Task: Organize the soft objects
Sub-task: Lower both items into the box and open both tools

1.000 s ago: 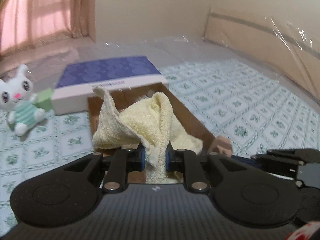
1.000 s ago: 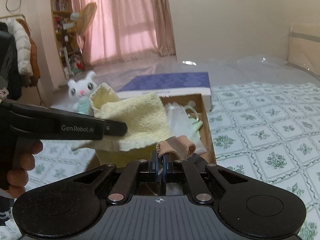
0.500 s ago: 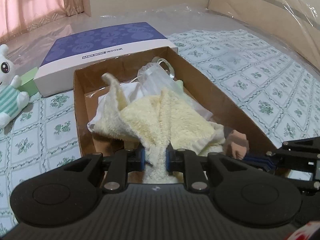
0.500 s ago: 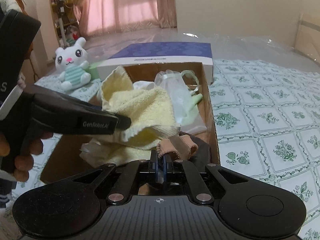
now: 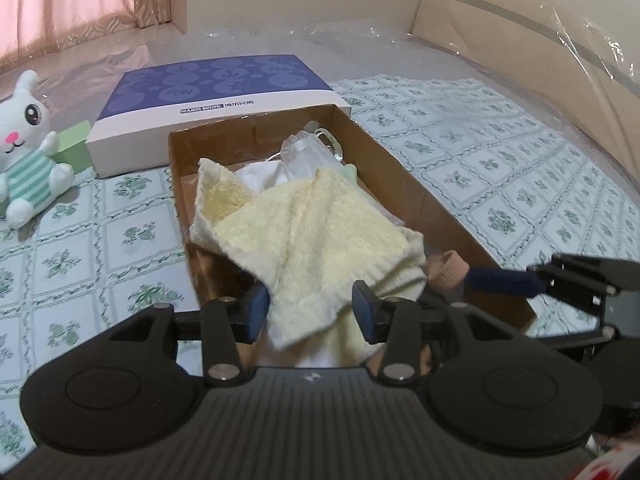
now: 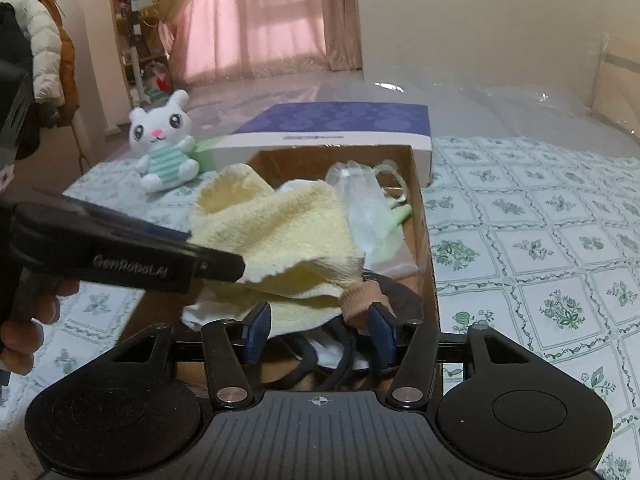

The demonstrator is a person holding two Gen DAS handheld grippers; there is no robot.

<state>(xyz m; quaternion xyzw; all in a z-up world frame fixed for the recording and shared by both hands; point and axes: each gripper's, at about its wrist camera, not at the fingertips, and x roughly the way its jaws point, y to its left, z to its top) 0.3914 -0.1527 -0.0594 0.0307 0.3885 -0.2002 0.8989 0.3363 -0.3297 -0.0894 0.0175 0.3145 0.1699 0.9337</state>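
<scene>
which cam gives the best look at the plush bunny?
Right wrist. The plush bunny sits whole and face-on beside the purple-lidded box, both ears, striped body and feet visible. In the left wrist view the bunny is at the left frame edge, cut off and stretched by the fisheye, so only part of it shows.

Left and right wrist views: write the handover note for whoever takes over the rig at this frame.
Left tongs: open, around the pale yellow terry towel, no grip.
Right tongs: open, beside the small beige sock.
Both items lie in the open brown cardboard box, atop white cloth and a clear plastic bag.
Done: towel and sock delivered.
Left: white plush bunny sits outside the box.
</scene>
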